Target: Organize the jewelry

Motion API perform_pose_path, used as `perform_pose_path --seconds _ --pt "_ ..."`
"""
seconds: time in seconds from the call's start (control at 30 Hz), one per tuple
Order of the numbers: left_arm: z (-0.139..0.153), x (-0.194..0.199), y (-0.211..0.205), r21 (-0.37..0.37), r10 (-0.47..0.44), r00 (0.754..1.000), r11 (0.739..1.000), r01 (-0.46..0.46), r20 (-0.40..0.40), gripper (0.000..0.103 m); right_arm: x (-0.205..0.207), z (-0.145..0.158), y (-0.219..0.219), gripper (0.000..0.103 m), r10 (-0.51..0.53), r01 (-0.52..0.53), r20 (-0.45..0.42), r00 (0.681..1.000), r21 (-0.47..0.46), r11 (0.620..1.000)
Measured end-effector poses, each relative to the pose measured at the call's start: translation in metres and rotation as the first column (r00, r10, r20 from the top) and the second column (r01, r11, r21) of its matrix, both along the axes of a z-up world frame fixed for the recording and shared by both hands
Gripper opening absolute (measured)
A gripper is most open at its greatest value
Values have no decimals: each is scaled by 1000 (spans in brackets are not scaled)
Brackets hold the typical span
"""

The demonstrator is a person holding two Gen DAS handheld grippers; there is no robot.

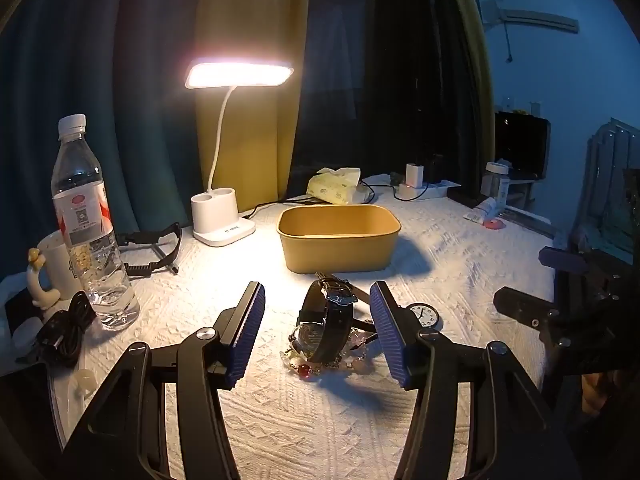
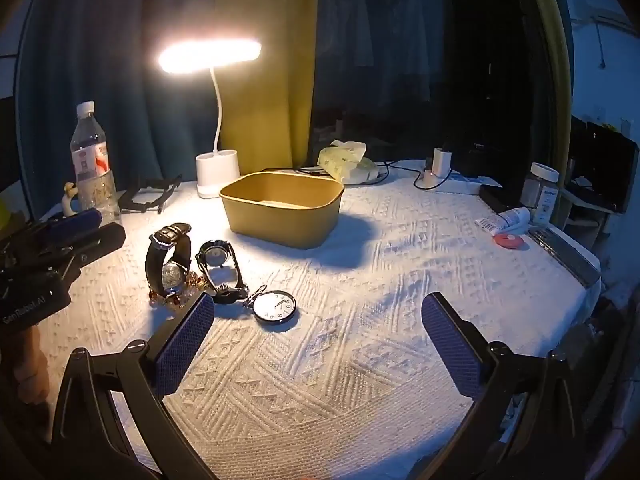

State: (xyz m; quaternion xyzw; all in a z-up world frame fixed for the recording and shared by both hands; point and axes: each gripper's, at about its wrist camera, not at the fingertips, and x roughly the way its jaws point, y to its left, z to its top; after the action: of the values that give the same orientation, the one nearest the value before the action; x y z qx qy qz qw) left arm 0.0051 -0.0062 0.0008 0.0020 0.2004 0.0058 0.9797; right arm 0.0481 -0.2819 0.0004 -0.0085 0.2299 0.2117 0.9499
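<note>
A yellow box [image 1: 338,236] stands open on the white textured cloth; it also shows in the right wrist view [image 2: 282,210]. In front of it lie a black-strap watch [image 1: 326,320] standing on edge, a beaded bracelet [image 1: 306,368], a second black watch [image 2: 218,264] and a white-faced pocket watch [image 2: 275,306]. The first watch shows in the right wrist view [image 2: 168,258], with the bracelet [image 2: 176,298]. My left gripper [image 1: 318,332] is open, its pads on either side of the upright watch, not touching. My right gripper [image 2: 318,340] is open and empty, right of the jewelry.
A lit desk lamp [image 1: 224,224] stands behind the box. A water bottle [image 1: 88,224], mug [image 1: 52,264] and cables [image 1: 64,332] crowd the left. A tissue pack [image 1: 338,186], power strip [image 2: 444,178], jar [image 2: 542,192] and tube [image 2: 506,218] lie at the back right.
</note>
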Motion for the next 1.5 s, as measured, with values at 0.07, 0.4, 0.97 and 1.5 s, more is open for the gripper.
perform_pose_path --seconds 0.07,0.4,0.97,1.5 --pt "-2 -3 0 -1 -1 1000 1000 1 10 58 1 1 10 102 0 0 0 1000 4 1000" --pt "-2 -3 0 -1 0 1000 1000 0 12 58 0 0 47 102 -7 7 15 1000 23 1000" --pt "-2 -4 0 1 0 1000 1000 0 14 58 -1 0 47 102 -8 8 17 1000 27 1000" --pt "-2 -4 0 2 0 1000 1000 -1 14 58 0 -1 47 102 -8 7 18 1000 28 1000"
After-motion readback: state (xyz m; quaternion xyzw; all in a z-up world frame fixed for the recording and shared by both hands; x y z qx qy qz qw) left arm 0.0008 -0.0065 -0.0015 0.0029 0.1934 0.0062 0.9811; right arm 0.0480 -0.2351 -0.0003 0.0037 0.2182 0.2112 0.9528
